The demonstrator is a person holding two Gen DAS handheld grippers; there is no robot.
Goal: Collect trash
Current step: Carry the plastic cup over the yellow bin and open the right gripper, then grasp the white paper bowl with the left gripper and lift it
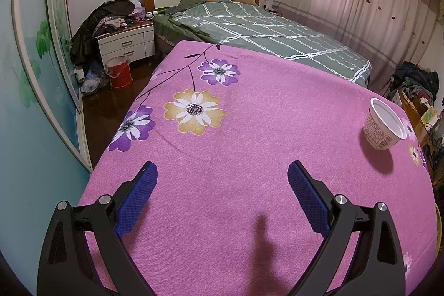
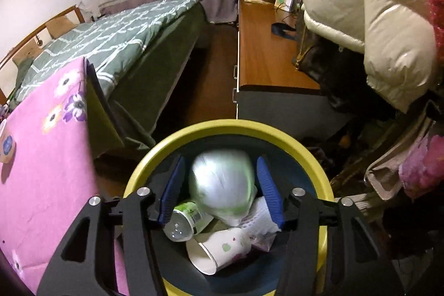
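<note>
Bedroom; bench (image 1: 249, 157) draped in pink woven cloth printed with purple and yellow flowers.

Cup (image 1: 384, 125): white tapered tub, printed label with barcode, mouth open, standing upright on the bench near its far right corner, apart from both tools.

Left tool (image 1: 222, 171): black arms, blue mesh-textured pads, spread wide above bare cloth, holding and touching nothing.

Bin (image 2: 133, 179): round, yellow rim, dark inside, on the floor just beside the bench. Contents: clear plastic bottle (image 2: 184, 221) with green label, lying on its side; white paper cup (image 2: 216, 248) with small prints, tipped over; white patterned paper (image 2: 260, 215).

Right tool (image 2: 220, 160): over the bin mouth, pads parted. Between them a pale rounded item (image 2: 222, 179), motion-blurred; contact with the pads cannot be told.
</note>
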